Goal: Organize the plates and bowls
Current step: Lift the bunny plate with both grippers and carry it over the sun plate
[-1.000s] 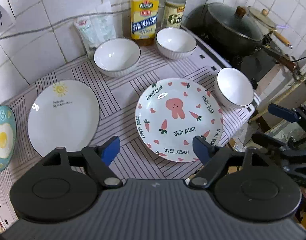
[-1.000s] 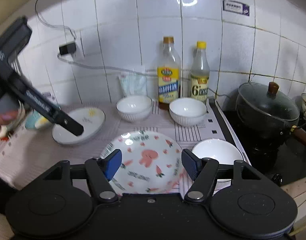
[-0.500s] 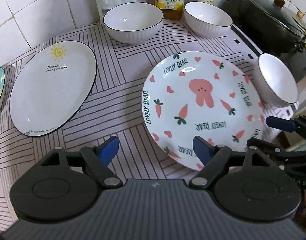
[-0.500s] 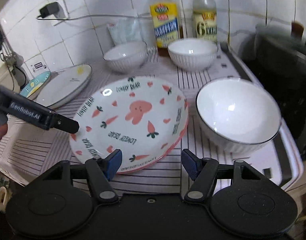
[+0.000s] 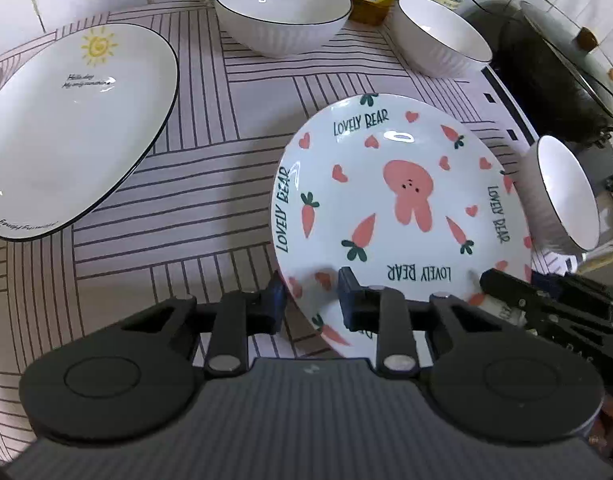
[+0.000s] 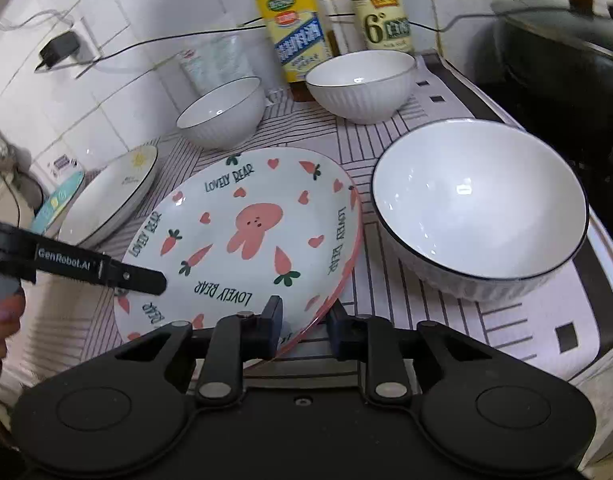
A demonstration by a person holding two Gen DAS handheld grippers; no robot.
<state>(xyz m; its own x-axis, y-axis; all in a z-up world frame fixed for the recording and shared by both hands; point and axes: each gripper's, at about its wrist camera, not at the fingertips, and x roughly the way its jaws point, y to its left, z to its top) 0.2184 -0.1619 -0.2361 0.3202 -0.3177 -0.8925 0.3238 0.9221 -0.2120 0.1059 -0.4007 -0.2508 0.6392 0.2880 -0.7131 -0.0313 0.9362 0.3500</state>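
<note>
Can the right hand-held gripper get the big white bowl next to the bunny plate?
Probably not right now. The right hand-held gripper is shut on the rim of the bunny plate. The bowl sits close beside it with nothing in the way, but the plate must be let go first.

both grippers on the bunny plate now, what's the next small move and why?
Probably lift it straight up, level. The left gripper and right gripper each pinch the near rim of the bunny plate, which already tilts off the mat. The sun plate looks like the stacking spot.
</note>
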